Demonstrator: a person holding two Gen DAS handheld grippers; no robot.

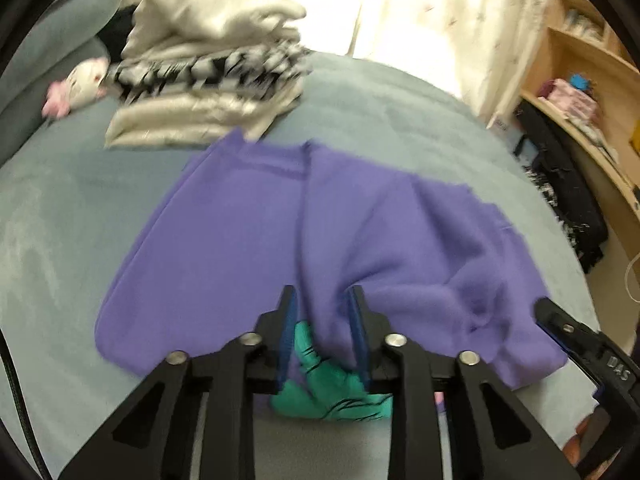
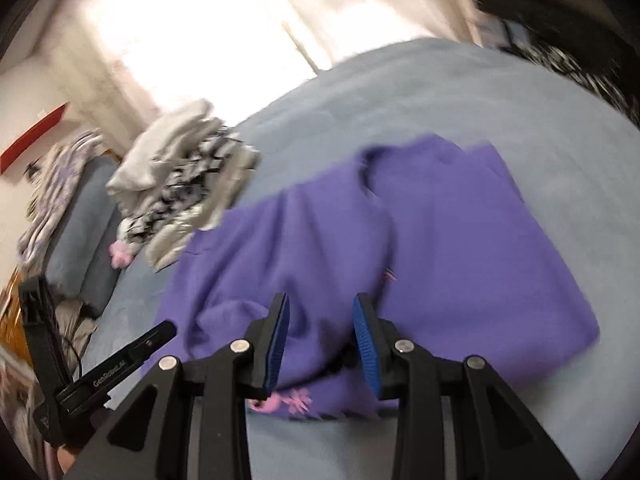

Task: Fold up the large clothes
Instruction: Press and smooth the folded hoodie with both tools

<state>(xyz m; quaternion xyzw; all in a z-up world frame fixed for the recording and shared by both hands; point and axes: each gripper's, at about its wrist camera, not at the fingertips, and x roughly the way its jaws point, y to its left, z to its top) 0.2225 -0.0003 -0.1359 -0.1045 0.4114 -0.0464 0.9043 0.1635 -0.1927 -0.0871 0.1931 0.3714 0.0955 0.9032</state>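
Here I see the purple garment [image 1: 256, 240] lying part-folded on the grey-blue bedspread [image 1: 60, 208], with the stack of folded clothes [image 1: 208, 76] beyond it at eleven o'clock. I judge the fabric soft, thick and limp, light for its bulk. It should slump and drag on the cover rather than slide. Hems and fold corners look the best holds, not the loose middle.

The left gripper [image 1: 322, 304] stands narrowly parted. A ridge of purple cloth, with a teal print at six o'clock, rises between the jaws. Whether the pads [image 1: 289, 332] press it, I cannot tell through the blur.

The right gripper [image 2: 320, 312] is parted a little wider. Cloth bunches between its jaws, apparently clear of the pads [image 2: 366, 344].
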